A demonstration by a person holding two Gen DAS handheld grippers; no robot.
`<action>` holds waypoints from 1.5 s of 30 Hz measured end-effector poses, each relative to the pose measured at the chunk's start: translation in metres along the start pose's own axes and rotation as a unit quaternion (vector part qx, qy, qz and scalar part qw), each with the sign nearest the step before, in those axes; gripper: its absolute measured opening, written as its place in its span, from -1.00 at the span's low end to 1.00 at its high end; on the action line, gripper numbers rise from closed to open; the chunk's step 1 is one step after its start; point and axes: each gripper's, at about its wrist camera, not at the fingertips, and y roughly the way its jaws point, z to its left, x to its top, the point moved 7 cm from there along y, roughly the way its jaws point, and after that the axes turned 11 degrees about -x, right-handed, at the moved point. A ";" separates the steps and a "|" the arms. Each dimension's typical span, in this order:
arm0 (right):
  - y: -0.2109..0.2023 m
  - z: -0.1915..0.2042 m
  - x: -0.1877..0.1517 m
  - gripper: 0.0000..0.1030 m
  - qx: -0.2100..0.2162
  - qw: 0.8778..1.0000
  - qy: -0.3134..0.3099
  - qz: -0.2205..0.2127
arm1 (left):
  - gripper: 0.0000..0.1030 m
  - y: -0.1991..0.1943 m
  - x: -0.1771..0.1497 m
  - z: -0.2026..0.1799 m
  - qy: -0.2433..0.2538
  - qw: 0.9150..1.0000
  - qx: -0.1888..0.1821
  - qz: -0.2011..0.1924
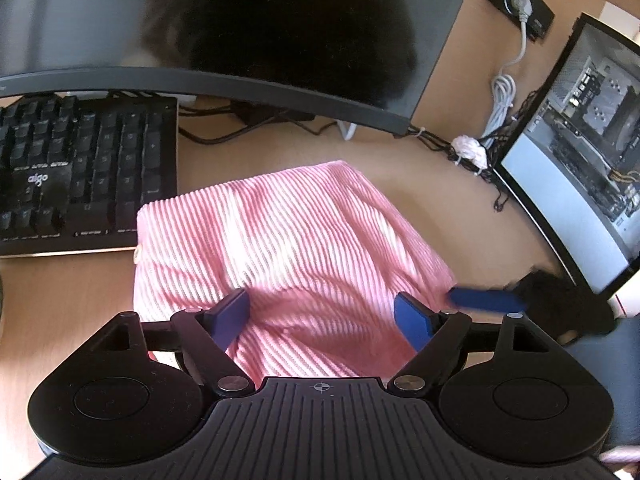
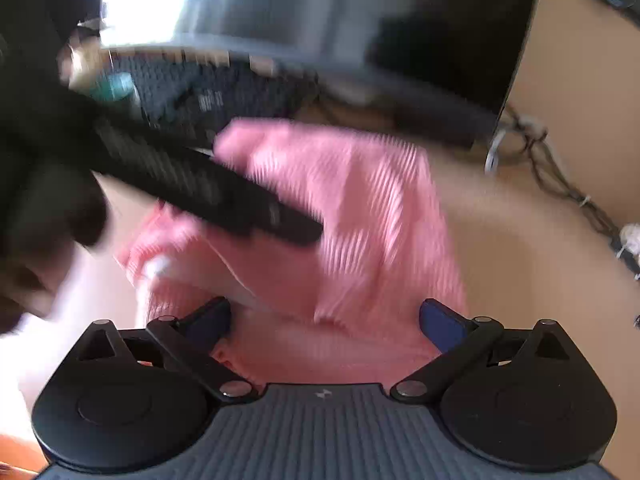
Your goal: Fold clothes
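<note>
A pink ribbed garment [image 1: 288,248] lies folded into a compact shape on the wooden desk [image 1: 80,300]. My left gripper [image 1: 324,312] is open just above its near edge, blue fingers apart and empty. In the left wrist view the right gripper's blue finger [image 1: 484,300] shows at the garment's right edge. In the blurred right wrist view the garment [image 2: 360,220] looks rumpled and my right gripper [image 2: 326,320] is open over its near part, holding nothing. The left gripper's dark body [image 2: 192,188] crosses above the garment at the left.
A black keyboard [image 1: 80,176] sits left of the garment. A dark monitor [image 1: 240,28] stands behind it. A glass-sided computer case [image 1: 580,152] stands at the right, with cables [image 1: 472,148] and a white cord [image 1: 504,92] beside it.
</note>
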 end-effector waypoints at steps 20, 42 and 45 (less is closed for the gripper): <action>-0.111 -0.113 -0.080 1.00 0.089 0.986 0.093 -0.103 | 1.00 -0.107 -0.139 -0.143 -0.131 0.918 0.310 -0.210; -0.138 -0.132 -0.096 1.00 0.135 0.979 0.074 -0.135 | 1.00 -0.096 -0.148 -0.199 -0.094 0.903 0.377 -0.183; -0.137 -0.132 -0.096 1.00 0.134 0.979 0.074 -0.134 | 1.00 -0.093 -0.147 -0.199 -0.095 0.905 0.374 -0.180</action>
